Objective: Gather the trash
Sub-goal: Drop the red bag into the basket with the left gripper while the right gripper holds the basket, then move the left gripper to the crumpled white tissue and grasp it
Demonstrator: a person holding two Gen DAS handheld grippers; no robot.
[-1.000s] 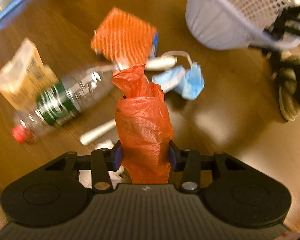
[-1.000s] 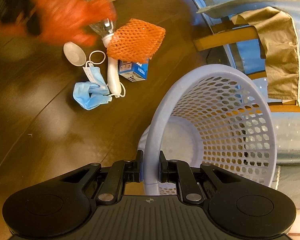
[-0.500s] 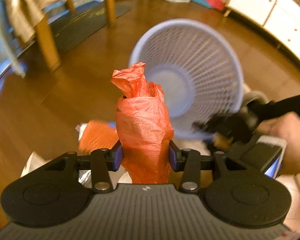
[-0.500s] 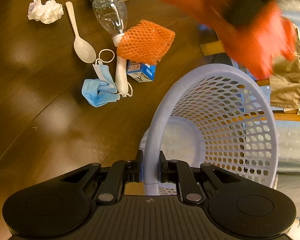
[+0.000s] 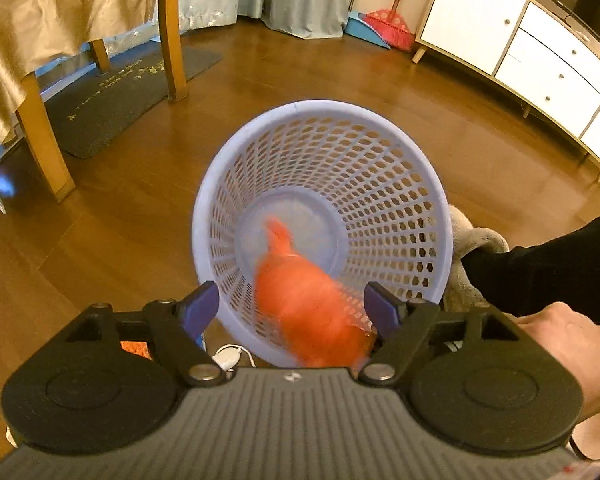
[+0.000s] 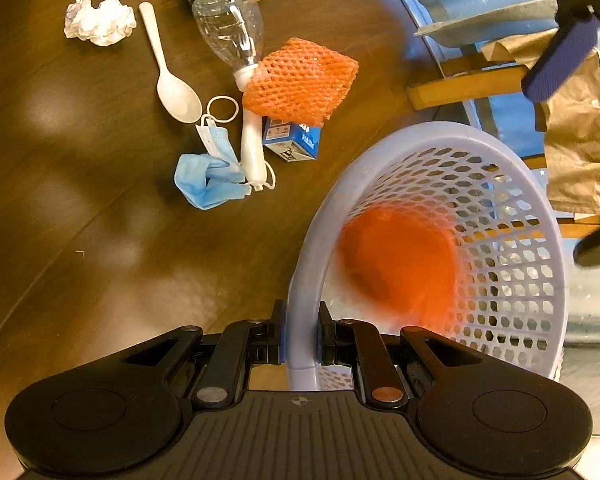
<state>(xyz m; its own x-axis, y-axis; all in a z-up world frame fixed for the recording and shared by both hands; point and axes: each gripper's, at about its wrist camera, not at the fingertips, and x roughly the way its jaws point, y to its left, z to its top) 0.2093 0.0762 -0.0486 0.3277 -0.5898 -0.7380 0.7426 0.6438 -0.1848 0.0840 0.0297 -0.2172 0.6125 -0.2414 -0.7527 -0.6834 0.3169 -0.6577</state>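
Orange bag [image 5: 304, 300] now loose between opened left gripper [image 5: 292, 304], inside basket [image 5: 400, 168]

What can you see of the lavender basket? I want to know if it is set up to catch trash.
The lavender basket is a round plastic bin with perforated mesh walls, a solid smooth rim and a solid pale bottom. It is tipped, its mouth facing up toward the cameras. The right gripper is shut on its near rim, one finger inside and one outside. A blurred orange plastic bag is inside it, just released by the left gripper, whose jaws have been opening above the mouth. It stands over the wooden floor.
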